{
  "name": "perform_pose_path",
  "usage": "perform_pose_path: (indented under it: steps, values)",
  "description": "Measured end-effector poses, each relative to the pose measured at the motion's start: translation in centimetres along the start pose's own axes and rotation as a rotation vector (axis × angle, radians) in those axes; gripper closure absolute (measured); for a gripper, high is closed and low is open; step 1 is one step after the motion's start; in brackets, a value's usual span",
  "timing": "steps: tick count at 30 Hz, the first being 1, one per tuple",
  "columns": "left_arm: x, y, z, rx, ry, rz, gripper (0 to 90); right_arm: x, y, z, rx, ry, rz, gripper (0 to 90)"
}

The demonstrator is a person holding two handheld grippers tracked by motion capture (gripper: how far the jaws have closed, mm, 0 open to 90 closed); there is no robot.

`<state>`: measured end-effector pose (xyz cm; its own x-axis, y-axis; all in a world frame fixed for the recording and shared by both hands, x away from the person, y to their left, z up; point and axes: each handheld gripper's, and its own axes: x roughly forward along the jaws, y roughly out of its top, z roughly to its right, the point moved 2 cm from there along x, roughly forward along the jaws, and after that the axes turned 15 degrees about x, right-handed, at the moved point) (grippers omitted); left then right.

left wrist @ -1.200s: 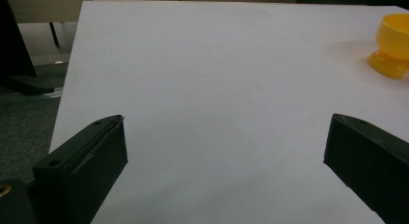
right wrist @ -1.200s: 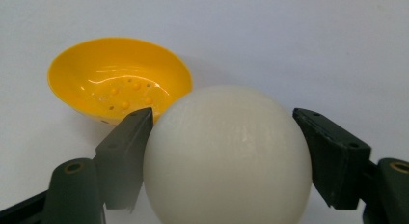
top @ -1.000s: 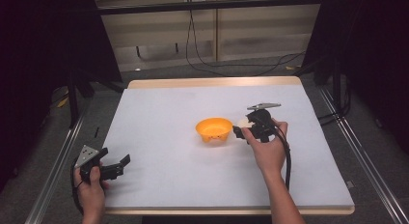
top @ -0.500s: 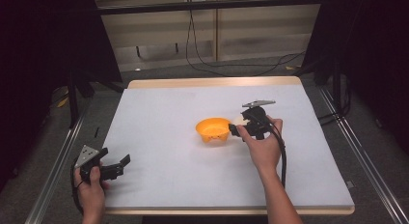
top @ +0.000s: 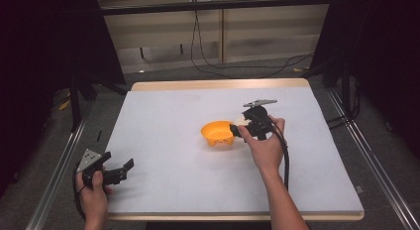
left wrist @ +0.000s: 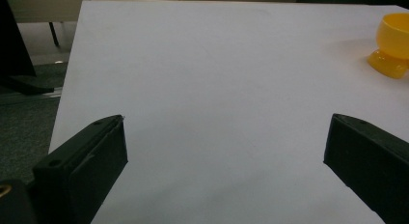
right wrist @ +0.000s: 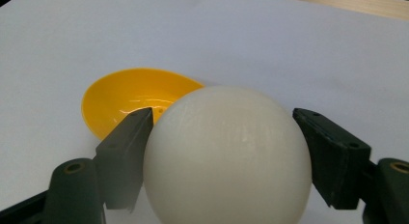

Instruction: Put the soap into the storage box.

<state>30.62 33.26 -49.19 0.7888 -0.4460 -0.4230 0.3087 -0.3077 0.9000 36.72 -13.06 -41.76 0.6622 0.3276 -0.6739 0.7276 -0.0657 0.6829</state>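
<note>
The left gripper point(top: 118, 171) sits at the 7 o'clock corner of the tabletop point(top: 163, 121), held by the person's left hand point(top: 94, 195). Its jaws stand wide apart and hold nothing. In the left gripper view the two black jaws rise from the bottom corners with bare white tabletop point(left wrist: 217, 103) between them, and the left gripper point(left wrist: 224, 151) touches no object. The grey three-cornered plate point(top: 89, 158) rides on top of it.

The yellow bowl point(top: 218, 133) stands upright near the middle of the tabletop, slightly toward 3 o'clock. In the left gripper view the yellow bowl point(left wrist: 393, 45) appears at 2 o'clock, resting on a rounded foot, well apart from the left jaws. Its interior, seen in the right gripper view, is empty and glossy.

The right gripper point(top: 236, 132) is held by the person's right hand point(top: 265, 145) just beside the bowl, on the bowl's 3 o'clock side. Its jaws are clamped on a white ball point(right wrist: 226, 159), one jaw pressed against each side of it. In the right gripper view the right gripper point(right wrist: 224, 161) carries the ball directly in front of the yellow bowl point(right wrist: 130, 101), at the bowl's near rim; whether ball and rim touch cannot be told. The ball is not inside the bowl.

A black cable point(top: 286, 158) trails from the right gripper along the forearm toward 6 o'clock. Beyond the tabletop at 12 o'clock, loose cables point(top: 237, 69) lie on the floor.
</note>
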Motion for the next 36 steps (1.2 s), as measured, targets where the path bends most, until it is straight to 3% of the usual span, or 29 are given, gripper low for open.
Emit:
perform_pose_path:
  steps: [23, 26, 36]
  values:
    - [0.0, 0.0, -0.1, 0.009, 0.004, -0.001, 1.3, 1.5, 1.0, -2.5, -0.029, 0.022, -0.012, 25.0]
    - [0.0, 0.0, 0.0, -0.005, -0.007, 0.002, 1.3, 1.8, 1.0, -2.6, -0.031, 0.023, -0.017, 25.0]
    - [0.0, 0.0, -0.1, 0.011, 0.0, -0.002, 1.4, 2.9, 0.9, -3.4, -0.044, 0.024, -0.033, 25.0]
